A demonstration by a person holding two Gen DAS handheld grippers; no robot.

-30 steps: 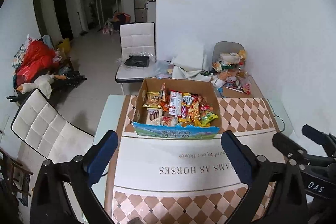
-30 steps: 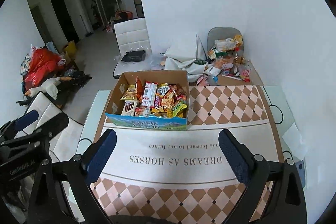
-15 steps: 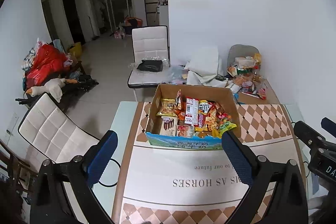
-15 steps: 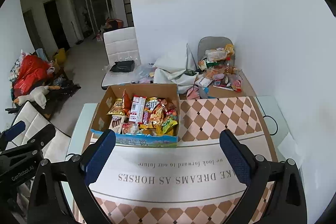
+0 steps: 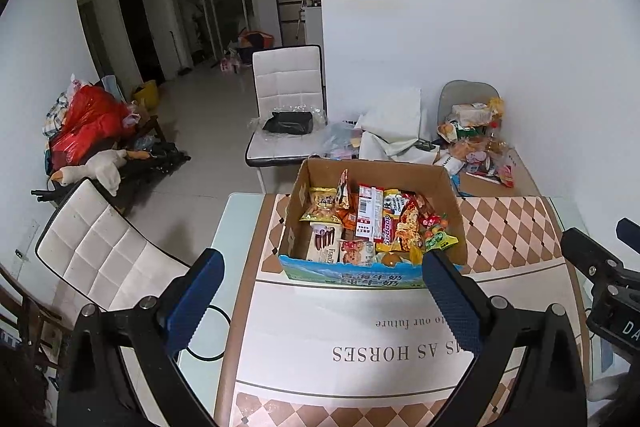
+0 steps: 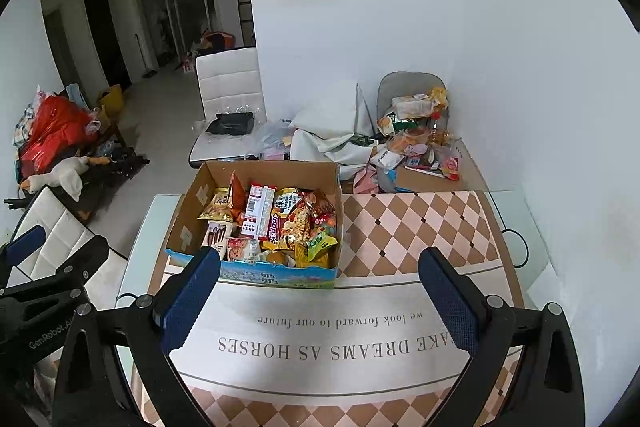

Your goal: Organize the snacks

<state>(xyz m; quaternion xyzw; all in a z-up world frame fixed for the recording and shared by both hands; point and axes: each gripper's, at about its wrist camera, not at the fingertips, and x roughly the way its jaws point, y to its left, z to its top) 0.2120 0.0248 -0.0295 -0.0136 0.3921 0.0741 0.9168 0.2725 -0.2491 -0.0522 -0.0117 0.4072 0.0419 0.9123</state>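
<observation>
Cardboard, brown and open-topped, is forming the box (image 5: 448,187) that is sitting on the far half of the table (image 5: 240,219), on a checked cloth (image 5: 512,227) printed with lettering. Snacks (image 5: 372,223) are filling the right and middle of this box: packets are standing or leaning against one another in a loose jumble, with a red-and-white carton (image 5: 370,213) upright among them and a yellow bag (image 5: 324,203) at the far left of the group. A strip along the box's left wall is showing bare cardboard.

You are holding both grippers above the near edge of the table, pointing toward the box. The left gripper (image 5: 320,303) is hanging with its blue pads spread wide and nothing between them; the right gripper (image 6: 318,301) is doing the same. Neither one is touching the box or any packet.

A second heap of packets (image 6: 416,135) is lying well apart, on a grey chair and a brown surface beyond the table's far right corner.

As a judgement: the snacks are lying gathered in one box, yet not in rows or by kind. This arrangement is fitting two stages equally, either packets collected and awaiting sorting, or packets placed in the box as the final result. The pictures are not settling which, nor whether the far heap belongs to the job.
</observation>
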